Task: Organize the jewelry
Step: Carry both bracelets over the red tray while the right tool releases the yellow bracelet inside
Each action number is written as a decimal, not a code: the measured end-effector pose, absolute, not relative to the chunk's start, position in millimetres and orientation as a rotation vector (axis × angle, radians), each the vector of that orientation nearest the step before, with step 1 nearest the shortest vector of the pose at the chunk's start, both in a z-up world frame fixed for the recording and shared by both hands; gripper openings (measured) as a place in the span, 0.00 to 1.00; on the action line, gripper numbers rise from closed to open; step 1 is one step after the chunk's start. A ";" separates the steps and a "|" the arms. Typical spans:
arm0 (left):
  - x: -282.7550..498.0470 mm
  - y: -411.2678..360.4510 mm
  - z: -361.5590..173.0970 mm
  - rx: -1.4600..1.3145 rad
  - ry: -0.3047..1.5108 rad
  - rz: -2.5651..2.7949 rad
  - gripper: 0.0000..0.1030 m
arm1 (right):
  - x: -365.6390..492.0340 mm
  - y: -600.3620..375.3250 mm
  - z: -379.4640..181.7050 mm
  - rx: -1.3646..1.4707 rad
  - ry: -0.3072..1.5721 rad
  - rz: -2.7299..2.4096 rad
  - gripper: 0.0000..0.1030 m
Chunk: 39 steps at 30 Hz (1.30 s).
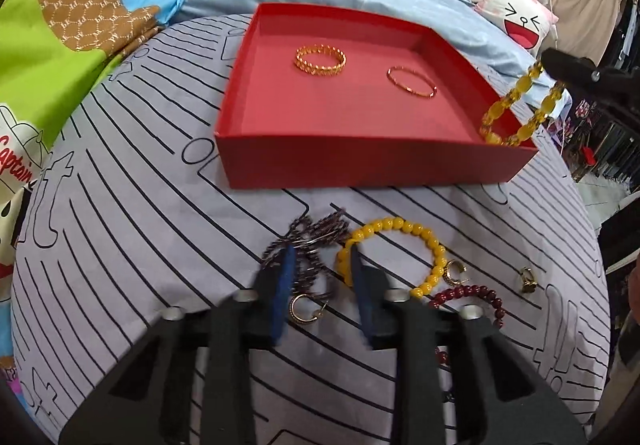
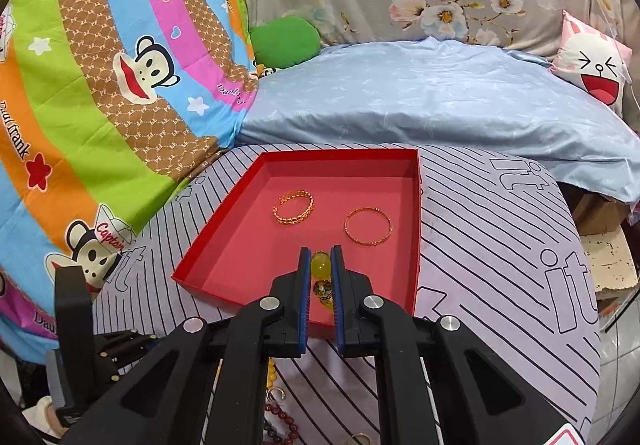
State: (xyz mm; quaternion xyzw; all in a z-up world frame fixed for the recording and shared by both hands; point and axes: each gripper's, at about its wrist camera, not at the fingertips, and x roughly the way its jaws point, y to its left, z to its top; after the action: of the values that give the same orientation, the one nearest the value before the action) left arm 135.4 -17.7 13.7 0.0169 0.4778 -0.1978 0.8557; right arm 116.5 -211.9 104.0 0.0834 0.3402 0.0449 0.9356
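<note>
left tongs (image 1: 322, 259) parted, right tongs (image 2: 320, 259) clamped

A grey cloth with black stripes (image 1: 120, 245) is covering the work surface. Behind it, a pale blue sheet (image 2: 420, 101) is lying rumpled, a cartoon monkey blanket (image 2: 100, 85) is draping left, and a laughing-face pillow (image 2: 596, 69) is leaning right.
</note>
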 end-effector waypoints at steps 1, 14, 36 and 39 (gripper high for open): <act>135.8 -17.9 12.6 0.025 1.011 -0.427 0.08 | 116.1 -212.0 104.2 0.170 0.695 0.092 0.09; 126.5 -19.3 60.5 -0.006 0.923 -0.487 0.03 | 116.5 -216.8 107.8 0.172 0.683 0.088 0.09; 244.4 -48.4 64.9 -0.035 0.914 -0.436 0.03 | 197.8 -210.4 76.1 0.191 0.766 0.133 0.09; 251.1 -48.7 54.7 -0.031 0.926 -0.426 0.04 | 201.7 -216.6 62.9 0.193 0.793 0.112 0.10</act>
State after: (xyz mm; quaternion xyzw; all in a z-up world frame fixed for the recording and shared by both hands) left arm 251.1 -48.7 54.7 -0.0150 0.4433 -0.2037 0.8728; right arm 201.7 -216.6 62.9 0.0936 0.3852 0.0545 0.9165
